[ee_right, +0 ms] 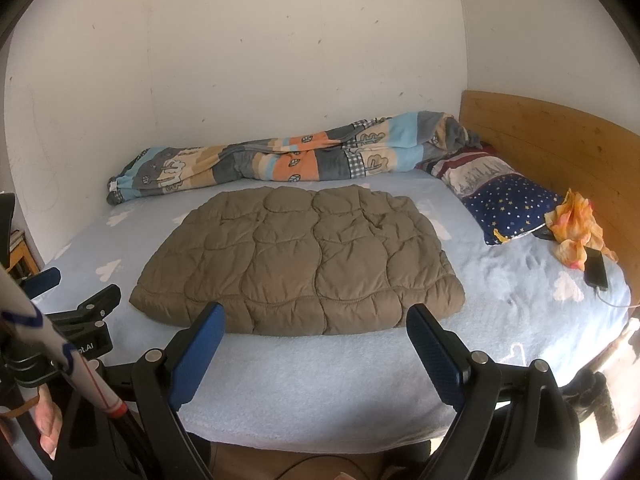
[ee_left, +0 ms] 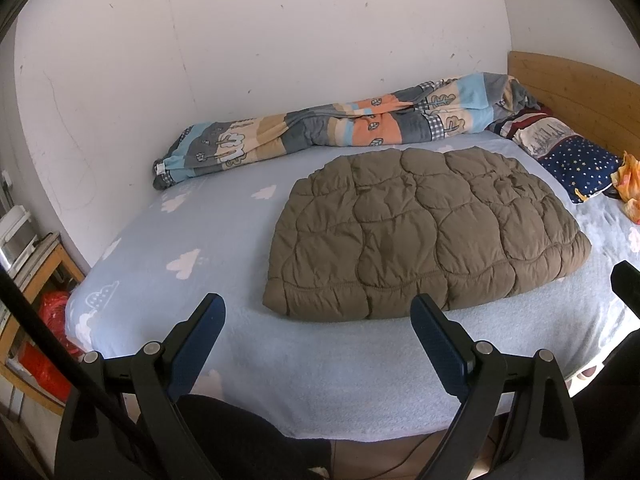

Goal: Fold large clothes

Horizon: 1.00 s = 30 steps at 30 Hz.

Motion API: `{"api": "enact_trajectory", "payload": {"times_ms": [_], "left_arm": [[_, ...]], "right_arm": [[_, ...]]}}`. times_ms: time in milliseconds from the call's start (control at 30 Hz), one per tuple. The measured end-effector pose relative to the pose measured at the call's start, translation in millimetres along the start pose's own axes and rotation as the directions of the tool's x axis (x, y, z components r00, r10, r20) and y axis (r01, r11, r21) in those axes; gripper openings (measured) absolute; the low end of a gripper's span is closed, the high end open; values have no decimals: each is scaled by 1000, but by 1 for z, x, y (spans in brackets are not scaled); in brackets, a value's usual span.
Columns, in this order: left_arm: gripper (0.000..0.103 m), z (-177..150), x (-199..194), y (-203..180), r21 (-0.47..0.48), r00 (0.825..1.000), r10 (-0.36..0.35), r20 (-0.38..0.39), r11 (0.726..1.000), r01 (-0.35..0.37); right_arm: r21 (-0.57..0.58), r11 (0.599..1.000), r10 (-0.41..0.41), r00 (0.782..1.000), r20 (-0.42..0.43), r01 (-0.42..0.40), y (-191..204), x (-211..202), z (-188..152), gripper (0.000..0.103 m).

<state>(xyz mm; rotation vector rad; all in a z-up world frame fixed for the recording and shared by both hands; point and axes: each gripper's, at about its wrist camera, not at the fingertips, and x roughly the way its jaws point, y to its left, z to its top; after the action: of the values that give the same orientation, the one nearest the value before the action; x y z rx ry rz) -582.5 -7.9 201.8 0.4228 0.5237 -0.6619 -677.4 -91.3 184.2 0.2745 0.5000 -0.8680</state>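
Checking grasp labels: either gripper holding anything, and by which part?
Nothing held. Left gripper and right gripper both open, short of the brown quilted jacket.

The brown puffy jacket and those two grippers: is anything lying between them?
Nothing: only bare light-blue bedsheet separates the brown quilted jacket from the right gripper and, in the left wrist view, the left gripper.

The black left gripper point(ee_left: 318, 312) with blue finger pads point(ee_left: 200, 344) and the matching black right gripper point(ee_right: 316, 322) both point forward and slightly downward, jaws spread wide with nothing between them, well apart side by side.
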Motion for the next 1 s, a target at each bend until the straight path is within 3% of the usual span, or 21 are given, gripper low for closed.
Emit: {"api": "enact_trajectory", "payload": {"times_ms": [1000], "left_arm": [[93, -7, 2, 4, 4, 1000, -9, -7, 1000, 9]], "right_arm": [[6, 1000, 3, 1000, 0, -3, -3, -1, 0, 94]]}}
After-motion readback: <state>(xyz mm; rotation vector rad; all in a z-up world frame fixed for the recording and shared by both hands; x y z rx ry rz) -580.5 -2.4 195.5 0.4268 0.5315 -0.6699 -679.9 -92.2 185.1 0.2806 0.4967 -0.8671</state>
